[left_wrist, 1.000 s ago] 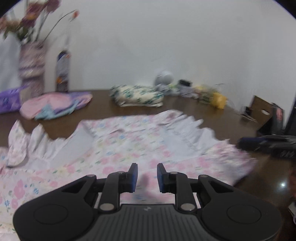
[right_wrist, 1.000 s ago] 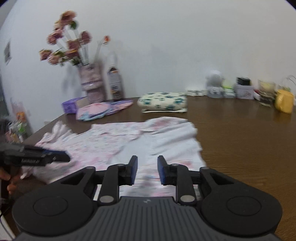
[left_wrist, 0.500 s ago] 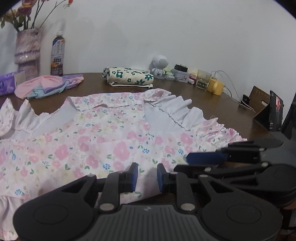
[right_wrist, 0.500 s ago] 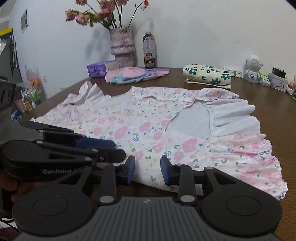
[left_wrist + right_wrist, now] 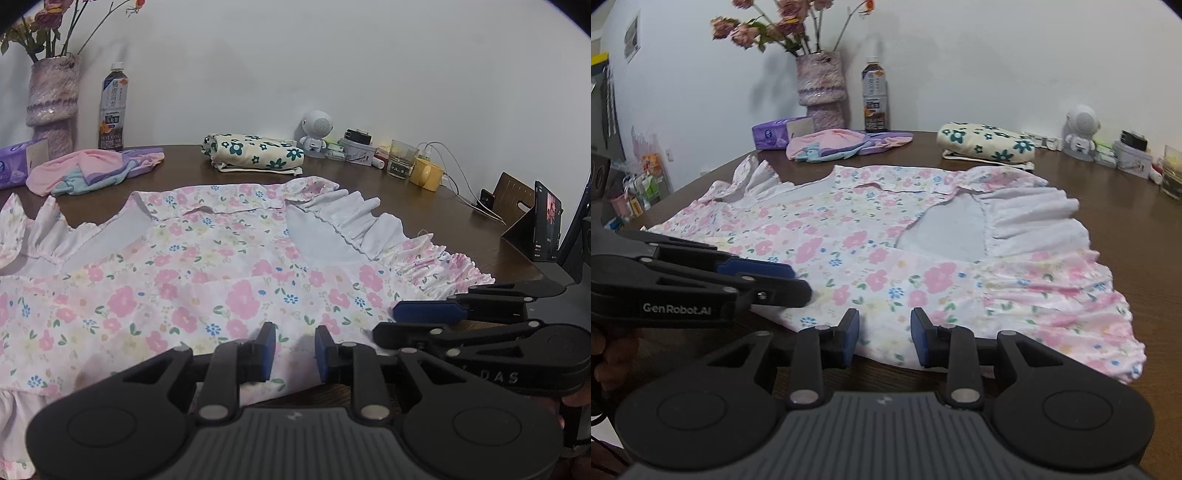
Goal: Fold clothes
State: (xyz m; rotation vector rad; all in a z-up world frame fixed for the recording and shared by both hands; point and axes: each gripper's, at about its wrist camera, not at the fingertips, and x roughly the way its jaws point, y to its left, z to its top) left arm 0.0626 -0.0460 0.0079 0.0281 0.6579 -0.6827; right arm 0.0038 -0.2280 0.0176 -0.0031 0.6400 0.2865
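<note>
Pink-and-white floral cotton dress w/ ruffled sleeves (image 5: pixel 207 280) lies spread flat on the dark brown wooden table (image 5: pixel 369 184), neckline toward 12 o'clock, hem at 6 o'clock near both tools. Nothing folded yet, by the look of it.

Left gripper (image 5: pixel 291 350): jaws apart at a moderate gap, straddling the near hem edge, holding nothing. Right gripper (image 5: pixel 882 338): same, jaws apart w/ a somewhat wider gap, hem edge just between the blue pads (image 5: pixel 852 332), no grip yet. Each tool also shows side-on in the other's view, at 3 o'clock for the left cam, 9 o'clock for the right.

Step in hand, I'd judge: pinching the hem at two pts to start a fold. To do it well: slide lower fingers under the edge so both fabric layers get caught, not just the top one; close both together; keep the two pinch pts well apart so the hem stays taut; lift low and carry toward 12 o'clock evenly, else the thin cloth will sag & wrinkle. Ruffles at 3 o'clock could bunch, so smooth after.

Writing: "GenRobot.AI" in white on the left tool's body, right cam. Letters "DAS" partly legible on the right tool, left cam. The brown-label plastic drink bottle (image 5: pixel 112 107) at 11 o'clock carries Chinese characters plus "OOLONG". Purple tissue pack (image 5: pixel 775 133) has print, too small to read.
</note>
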